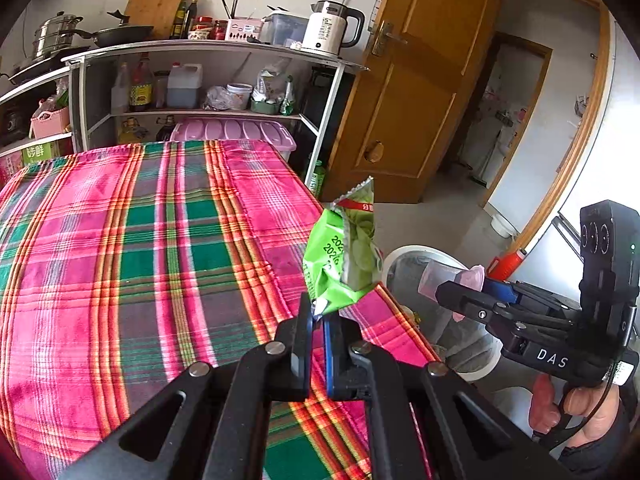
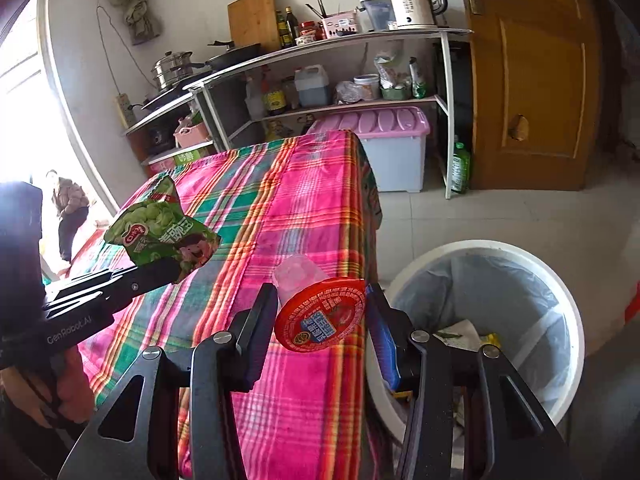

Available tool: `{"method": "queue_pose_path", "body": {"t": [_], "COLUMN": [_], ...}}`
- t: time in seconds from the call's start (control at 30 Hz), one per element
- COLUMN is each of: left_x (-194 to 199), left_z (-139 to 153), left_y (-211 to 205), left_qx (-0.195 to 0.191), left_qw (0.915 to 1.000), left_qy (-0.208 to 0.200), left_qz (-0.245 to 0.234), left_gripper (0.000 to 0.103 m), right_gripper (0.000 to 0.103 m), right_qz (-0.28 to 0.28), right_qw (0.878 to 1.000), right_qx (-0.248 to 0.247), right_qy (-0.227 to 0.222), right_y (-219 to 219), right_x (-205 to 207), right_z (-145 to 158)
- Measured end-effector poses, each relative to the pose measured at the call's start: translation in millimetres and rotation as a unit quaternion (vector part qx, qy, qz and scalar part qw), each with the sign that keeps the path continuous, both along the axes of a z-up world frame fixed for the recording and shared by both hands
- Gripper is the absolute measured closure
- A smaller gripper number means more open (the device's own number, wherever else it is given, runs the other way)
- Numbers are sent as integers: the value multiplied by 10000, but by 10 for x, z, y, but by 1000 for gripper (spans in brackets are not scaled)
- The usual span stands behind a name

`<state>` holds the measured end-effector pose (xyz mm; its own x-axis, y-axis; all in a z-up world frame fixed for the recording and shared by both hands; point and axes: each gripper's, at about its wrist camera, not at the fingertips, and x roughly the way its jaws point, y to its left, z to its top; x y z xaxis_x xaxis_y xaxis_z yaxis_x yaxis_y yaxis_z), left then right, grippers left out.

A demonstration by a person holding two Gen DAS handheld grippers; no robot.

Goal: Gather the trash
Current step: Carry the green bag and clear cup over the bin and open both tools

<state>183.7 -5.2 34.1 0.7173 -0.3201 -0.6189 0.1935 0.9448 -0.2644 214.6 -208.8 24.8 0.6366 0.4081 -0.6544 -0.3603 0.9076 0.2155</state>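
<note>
We see the left gripper with its jaws fully closed, pinching the bottom edge of a green snack wrapper that stands upright above the fingertips, over the near right edge of the table. The right gripper stands roughly half open, and its two pads clamp a small clear plastic cup with a red foil lid by its rim; the lid faces the camera and the clear body points away. In the left wrist view we find the same cup lying sideways in the right gripper, above the bin. The cup hangs over the table edge, just beside the white waste bin, which stands on the floor against the table and carries a translucent liner with some scraps at the bottom. The table wears a pink, green and orange plaid cloth. Beyond it we note a metal shelf unit carrying an electric kettle, bottles and pans, and a brown wooden door standing open.
</note>
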Motion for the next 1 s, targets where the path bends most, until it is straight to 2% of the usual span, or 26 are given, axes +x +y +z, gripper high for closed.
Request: {"method": "queue_pose_path", "body": {"t": [0.5,1.0], "left_x": [229,422], "left_z": [-146,-406], "left_y": [-847,-1392], "left_qx": [112,303], "left_qw": [9960,9894], "left_qy": [202,545], "left_qz": [-858,-1315], "left_gripper": [98,98], "right_gripper": [57,57], "right_qz": [-911,-1316], "right_qw": [9955,9899], "right_qx": [107,118], "right_qy": [237,511], "right_y": [-810,-1198], "right_x": [-38,3], "right_z": [-214,-435]}}
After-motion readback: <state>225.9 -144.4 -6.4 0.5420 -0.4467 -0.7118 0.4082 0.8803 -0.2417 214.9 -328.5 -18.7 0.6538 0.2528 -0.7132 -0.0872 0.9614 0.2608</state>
